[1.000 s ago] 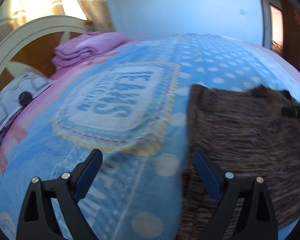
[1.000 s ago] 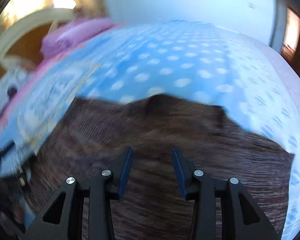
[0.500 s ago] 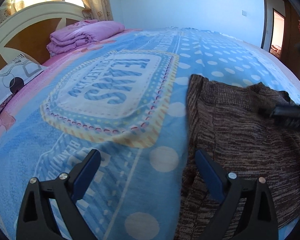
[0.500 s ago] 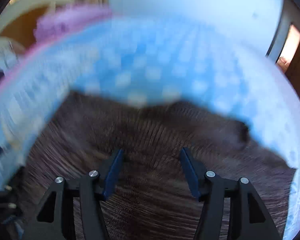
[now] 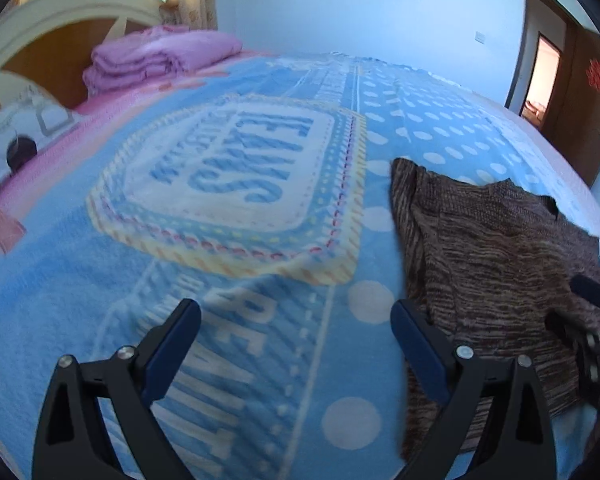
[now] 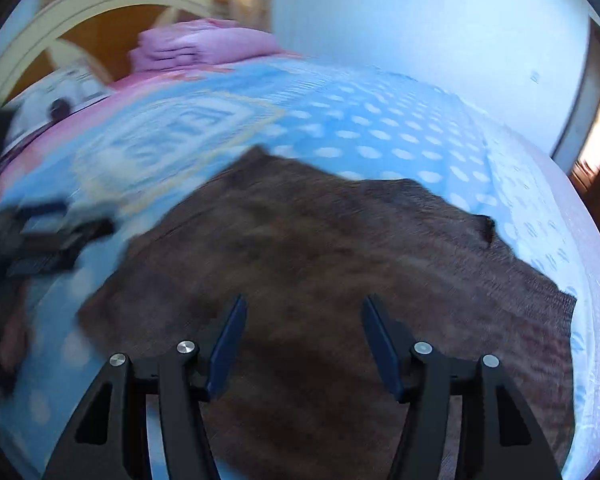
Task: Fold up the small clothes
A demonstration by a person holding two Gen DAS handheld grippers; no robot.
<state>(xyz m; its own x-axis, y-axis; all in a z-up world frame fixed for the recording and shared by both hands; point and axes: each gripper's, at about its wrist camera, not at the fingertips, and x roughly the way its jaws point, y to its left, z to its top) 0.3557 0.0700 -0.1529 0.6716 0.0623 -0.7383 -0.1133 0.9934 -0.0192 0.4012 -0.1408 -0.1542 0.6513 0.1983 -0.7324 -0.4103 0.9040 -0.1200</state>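
Note:
A brown knit garment (image 5: 500, 260) lies spread flat on the bed, at the right of the left wrist view. It fills the middle of the right wrist view, brown knit garment (image 6: 340, 260). My left gripper (image 5: 294, 312) is open wide over the blue blanket, and its right finger (image 5: 416, 336) is at the garment's left edge. My right gripper (image 6: 305, 304) is open above the garment with nothing between its fingers. The right gripper (image 5: 592, 320) also shows at the right edge of the left wrist view, over the knit. The left gripper (image 6: 48, 240) appears blurred at the left of the right wrist view.
The bed has a blue dotted blanket (image 5: 260, 360) with a large lettered label print (image 5: 240, 168). Folded pink bedding (image 5: 156, 60) and a patterned pillow (image 5: 16, 132) lie by the curved headboard (image 5: 60, 20). A doorway (image 5: 544, 76) stands at the far right.
The right gripper's jaws have spread wider and it has swept sideways over the garment, with motion blur. In the left wrist view it has dropped lower at the right edge. The left gripper shifted a little.

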